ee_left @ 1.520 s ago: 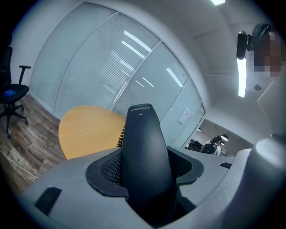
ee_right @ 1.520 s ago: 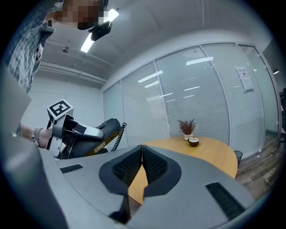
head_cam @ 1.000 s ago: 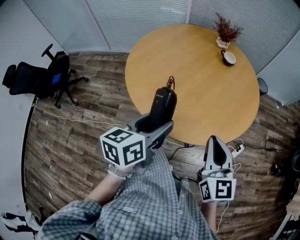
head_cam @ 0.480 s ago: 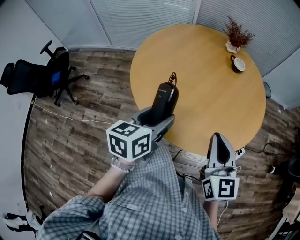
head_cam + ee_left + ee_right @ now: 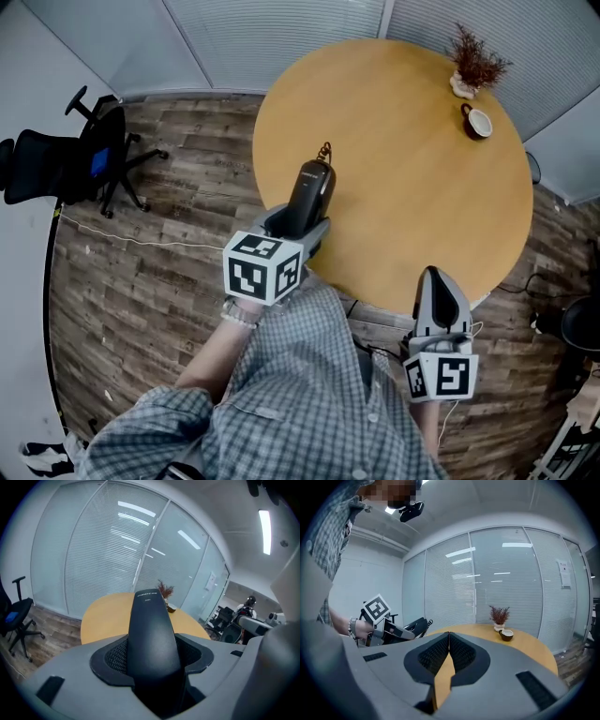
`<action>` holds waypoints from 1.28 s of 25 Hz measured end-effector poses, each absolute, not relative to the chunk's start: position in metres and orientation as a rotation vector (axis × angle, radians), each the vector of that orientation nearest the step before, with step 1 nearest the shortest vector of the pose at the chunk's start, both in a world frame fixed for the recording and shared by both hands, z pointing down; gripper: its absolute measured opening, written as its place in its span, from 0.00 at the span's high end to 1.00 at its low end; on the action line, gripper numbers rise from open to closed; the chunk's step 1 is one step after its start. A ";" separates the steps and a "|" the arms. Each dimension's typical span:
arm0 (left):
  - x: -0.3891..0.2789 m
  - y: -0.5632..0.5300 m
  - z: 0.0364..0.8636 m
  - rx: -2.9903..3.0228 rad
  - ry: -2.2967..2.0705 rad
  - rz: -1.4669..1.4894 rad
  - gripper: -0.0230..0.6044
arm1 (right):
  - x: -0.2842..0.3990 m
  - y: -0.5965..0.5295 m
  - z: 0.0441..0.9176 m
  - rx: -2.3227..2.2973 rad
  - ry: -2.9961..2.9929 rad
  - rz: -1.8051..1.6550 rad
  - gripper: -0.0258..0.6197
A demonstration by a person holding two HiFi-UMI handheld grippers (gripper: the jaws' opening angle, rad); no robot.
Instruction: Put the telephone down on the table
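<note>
A black telephone handset (image 5: pixel 308 193) with a curly cord is clamped between the jaws of my left gripper (image 5: pixel 292 222), held in the air over the near left edge of the round wooden table (image 5: pixel 412 178). In the left gripper view the handset (image 5: pixel 151 634) fills the gap between both pads and points toward the table (image 5: pixel 103 618). My right gripper (image 5: pixel 440 298) hangs lower right, just off the table's near edge, its jaws closed together with nothing between them. From the right gripper view the handset (image 5: pixel 412 626) and left gripper (image 5: pixel 393 631) show at the left.
A small potted dried plant (image 5: pixel 474 64) and a dark cup (image 5: pixel 479 122) stand at the table's far right. A black office chair (image 5: pixel 66 164) sits on the wood floor at the left. Cables and a power strip (image 5: pixel 375 323) lie under the table. Glass walls with blinds stand behind.
The left gripper has carried the handset a little forward and left, so it now sits higher in view over the table's edge. The right gripper has hardly moved.
</note>
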State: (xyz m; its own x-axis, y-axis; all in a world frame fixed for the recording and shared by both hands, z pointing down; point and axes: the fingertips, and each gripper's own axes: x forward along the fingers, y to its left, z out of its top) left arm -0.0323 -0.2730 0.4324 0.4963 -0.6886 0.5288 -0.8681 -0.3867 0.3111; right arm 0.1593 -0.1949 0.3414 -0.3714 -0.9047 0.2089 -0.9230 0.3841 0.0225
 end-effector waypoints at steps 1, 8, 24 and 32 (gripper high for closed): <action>-0.036 -0.277 0.439 2.184 -1.287 0.452 0.52 | 0.159 -0.195 0.343 1.644 -2.444 0.152 0.94; -0.063 -0.299 0.486 2.112 -1.331 0.570 0.52 | 0.153 -0.201 0.350 1.650 -2.396 0.169 0.94; -0.082 -0.338 0.565 2.055 -1.381 0.802 0.52 | 0.148 -0.211 0.363 1.654 -2.340 0.229 0.94; -0.081 -0.349 0.593 2.036 -1.379 0.937 0.52 | 0.145 -0.213 0.366 1.650 -2.329 0.243 0.94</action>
